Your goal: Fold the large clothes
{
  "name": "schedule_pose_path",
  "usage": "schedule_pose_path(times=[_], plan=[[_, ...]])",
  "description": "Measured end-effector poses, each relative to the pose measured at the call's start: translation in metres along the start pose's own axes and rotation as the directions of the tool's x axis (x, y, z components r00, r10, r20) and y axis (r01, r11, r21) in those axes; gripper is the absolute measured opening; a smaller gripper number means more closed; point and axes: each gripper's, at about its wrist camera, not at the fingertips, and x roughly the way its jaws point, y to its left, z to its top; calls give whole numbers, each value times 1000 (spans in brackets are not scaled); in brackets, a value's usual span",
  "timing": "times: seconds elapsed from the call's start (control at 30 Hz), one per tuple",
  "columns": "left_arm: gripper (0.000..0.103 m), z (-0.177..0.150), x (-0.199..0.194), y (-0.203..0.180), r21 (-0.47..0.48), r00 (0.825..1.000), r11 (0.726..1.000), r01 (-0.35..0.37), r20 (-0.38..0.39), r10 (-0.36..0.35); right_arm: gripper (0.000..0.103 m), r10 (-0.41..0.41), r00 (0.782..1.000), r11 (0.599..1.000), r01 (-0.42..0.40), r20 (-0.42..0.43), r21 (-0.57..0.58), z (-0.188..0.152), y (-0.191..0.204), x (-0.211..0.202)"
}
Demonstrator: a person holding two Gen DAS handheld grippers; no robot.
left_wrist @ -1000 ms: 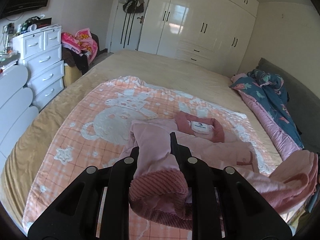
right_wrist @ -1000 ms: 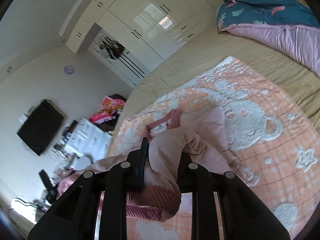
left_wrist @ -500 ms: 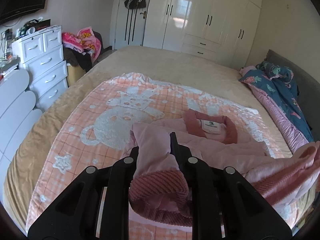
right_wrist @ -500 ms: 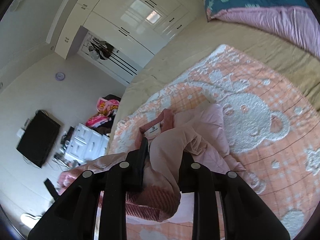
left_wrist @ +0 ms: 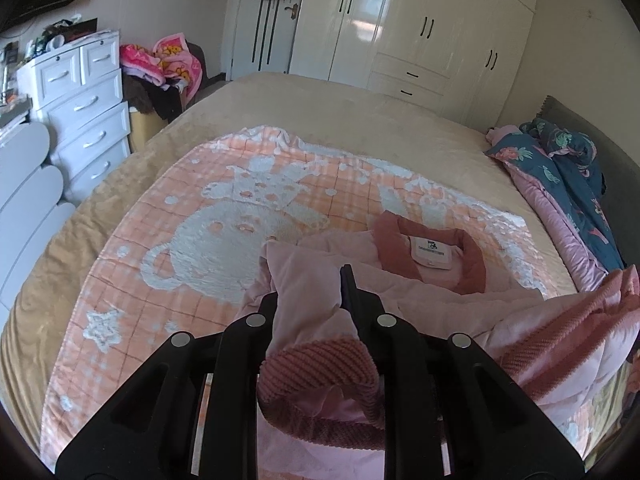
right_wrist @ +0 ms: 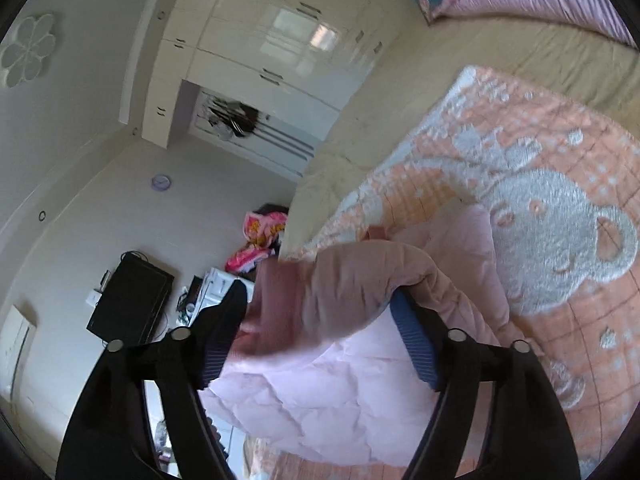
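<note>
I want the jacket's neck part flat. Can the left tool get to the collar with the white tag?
Probably not yet. The left tool is shut on the jacket's sleeve, so it's busy. Otherwise the collar lies uncovered just ahead of it.

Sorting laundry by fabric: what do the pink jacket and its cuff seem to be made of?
Pink jacket: looks like smooth, matte quilted padding, going by stitched puffy panels; fibre unclear. Cuff in the left claw: darker ribbed knit with raised cords.
</note>
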Motion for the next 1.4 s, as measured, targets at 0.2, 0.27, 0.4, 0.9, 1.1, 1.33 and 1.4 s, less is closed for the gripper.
schedule_pose_path(times=[0.2, 0.27, 0.4, 0.9, 1.1, 1.33, 1.4], plan=[[14, 1, 13, 1, -10, 1000, 1000, -2, -13, 2, 91, 33, 994, 996, -24, 106, -83, -16, -7, -10], [17, 1, 17, 1, -14, 1000, 1000, -8, -14, 8, 92, -39, 992, 980, 62, 123, -190, -32, -5, -6], [24, 1, 24, -3, -11, 1000, 1000, -18, -20, 18, 93, -310, 943, 873, 332, 119, -357, -55, -2, 25], [93, 13, -21, -28, 3, 992, 999, 47, 114, -47, 93, -473, 878, 762, 453, 80, -463, -71, -10, 48], [94, 7, -47, -27, 48, 982, 999, -21, 186, 12, 93, -479, 870, 736, 470, 116, -487, -75, 3, 41], [94, -19, -32, -3, 42, 986, 993, -107, 132, 101, 94, -474, 866, 720, 486, 162, -495, -76, 13, 29], [94, -24, -29, 2, 33, 987, 994, -108, 121, 103, 95, -480, 861, 709, 494, 168, -503, -76, 13, 28]])
